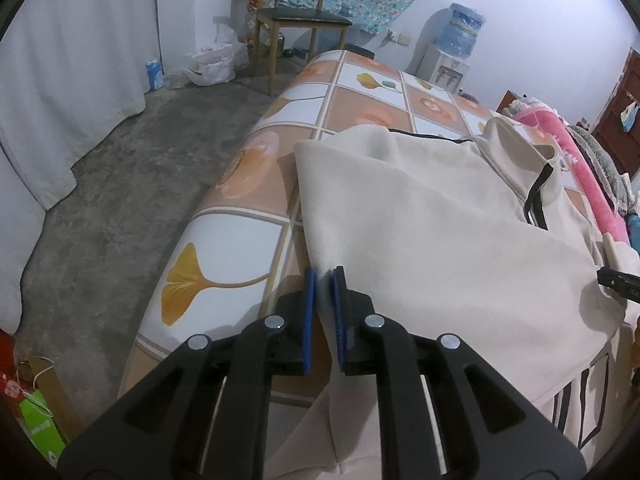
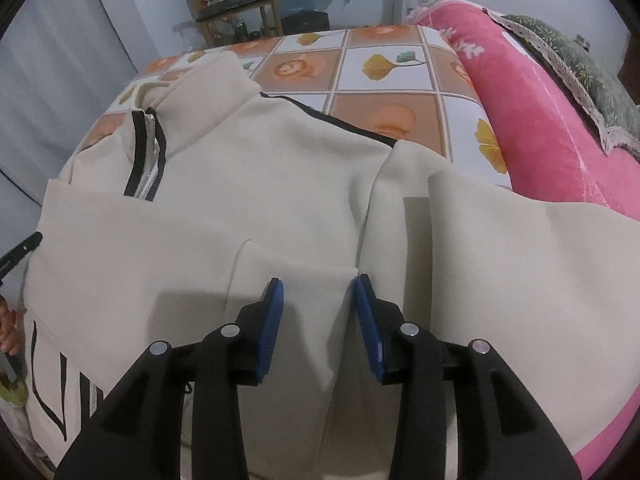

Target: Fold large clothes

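While cream jacket [image 2: 248,184] lies under parted right gripper [image 2: 319,284], left gripper [image 1: 323,276] seemingly pinches it.

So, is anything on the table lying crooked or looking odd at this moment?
Yes. The cream jacket lies askew: its lower part hangs over the table edge, and one side is folded diagonally across the front. Its zipper is partly open at the collar. Nothing looks damaged or spilled.

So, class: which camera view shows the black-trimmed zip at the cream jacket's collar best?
The right wrist view: the black-trimmed zip faces the camera below the cream jacket's standing collar. The left wrist view shows the zip only side-on, partly hidden by a fold.
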`<state>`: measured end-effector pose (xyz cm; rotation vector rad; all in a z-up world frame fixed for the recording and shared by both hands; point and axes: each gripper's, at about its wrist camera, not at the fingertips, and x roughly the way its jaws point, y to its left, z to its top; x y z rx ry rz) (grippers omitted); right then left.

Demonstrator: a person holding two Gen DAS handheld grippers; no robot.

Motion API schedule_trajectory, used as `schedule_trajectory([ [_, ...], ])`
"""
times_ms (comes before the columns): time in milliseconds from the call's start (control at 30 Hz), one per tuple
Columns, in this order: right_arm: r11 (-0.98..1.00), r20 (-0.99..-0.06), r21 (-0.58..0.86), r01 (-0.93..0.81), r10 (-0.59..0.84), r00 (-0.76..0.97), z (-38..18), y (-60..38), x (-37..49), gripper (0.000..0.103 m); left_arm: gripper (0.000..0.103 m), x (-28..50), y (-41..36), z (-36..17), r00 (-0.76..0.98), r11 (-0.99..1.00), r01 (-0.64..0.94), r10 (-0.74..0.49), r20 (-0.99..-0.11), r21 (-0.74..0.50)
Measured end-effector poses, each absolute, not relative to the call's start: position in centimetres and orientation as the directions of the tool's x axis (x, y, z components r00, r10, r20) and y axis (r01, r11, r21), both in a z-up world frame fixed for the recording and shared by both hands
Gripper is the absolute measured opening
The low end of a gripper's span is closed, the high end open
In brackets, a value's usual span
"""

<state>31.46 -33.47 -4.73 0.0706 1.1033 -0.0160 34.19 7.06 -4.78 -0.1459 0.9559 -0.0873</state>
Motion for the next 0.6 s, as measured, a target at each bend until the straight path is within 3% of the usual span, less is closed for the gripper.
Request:
schedule_trajectory([
  [300, 0.997, -0.887, 0.004, 0.072, -0.029, 0.461, -4.9, -33.0, 31.8, 0.036, 0.012, 33.3, 6.3, -4.6, 0.551, 0.992, 0.037, -0.117, -0.826, -0.117],
  [367, 0.999, -0.882, -0.016, 0.045, -0.035, 0.469, -4.9, -32.2, 31.7, 0.014, 0.012, 33.2, 5.8, -4.6, 0.560, 0.996, 0.035, -0.090, -0.824, -0.085],
  [400, 0.999, -0.881, -0.026, 0.031, -0.038, 0.472, -4.8, -31.8, 31.6, 0.010, 0.011, 33.1, 5.5, -4.6, 0.565, 0.997, 0.039, -0.076, -0.822, -0.066],
  [500, 0.997, -0.863, -0.084, 0.000, -0.072, 0.500, -4.0, -30.5, 31.1, 0.008, 0.005, 32.6, 4.8, -4.3, 0.590, 0.998, 0.058, -0.044, -0.806, -0.013],
  [600, 1.000, -0.793, -0.009, -0.010, -0.001, 0.609, -0.5, -30.8, 29.9, 0.007, 0.004, 32.1, 5.3, -3.0, 0.627, 0.998, 0.054, -0.064, -0.776, -0.039],
])
